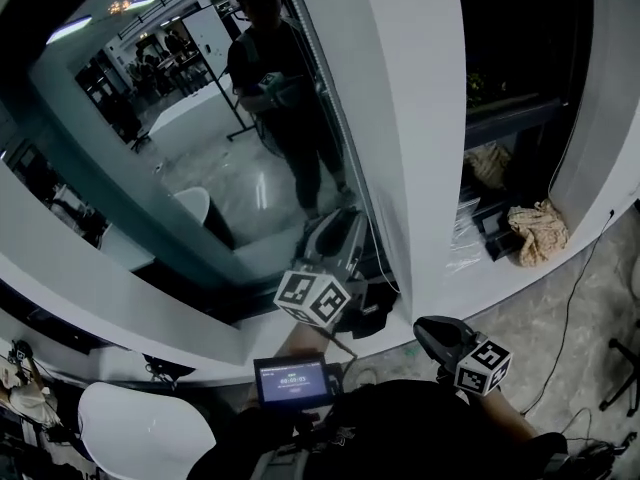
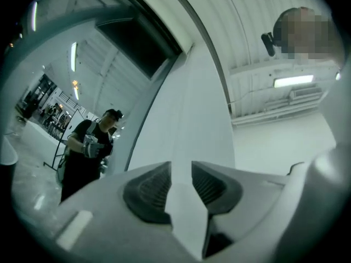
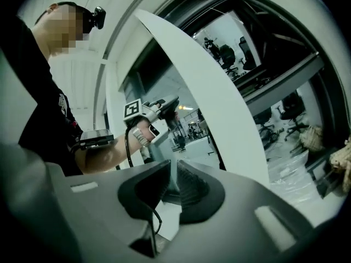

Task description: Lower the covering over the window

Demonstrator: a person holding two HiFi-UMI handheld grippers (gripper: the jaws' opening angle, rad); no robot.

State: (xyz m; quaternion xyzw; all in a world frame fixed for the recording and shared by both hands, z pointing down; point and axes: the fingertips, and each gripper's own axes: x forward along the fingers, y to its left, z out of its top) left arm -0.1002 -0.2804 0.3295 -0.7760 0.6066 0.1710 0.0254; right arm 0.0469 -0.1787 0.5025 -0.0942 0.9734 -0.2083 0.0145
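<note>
Left gripper spread, facing the pillar; right gripper barely parted, its view, unlike the left's, showing cloth right of that pillar.

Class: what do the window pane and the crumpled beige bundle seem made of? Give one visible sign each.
Window pane: glass, glossy; it mirrors the person and ceiling lights. Crumpled beige bundle: probably cloth, matte; soft irregular folds, no shine.

Window: dark glass, mirroring a lit room
Pillar: white, between two panes
Sill: white, below the glass
Floor: grey, crossed by a thin cable
Chair: white, rounded
Light: lit strip, high up
</note>
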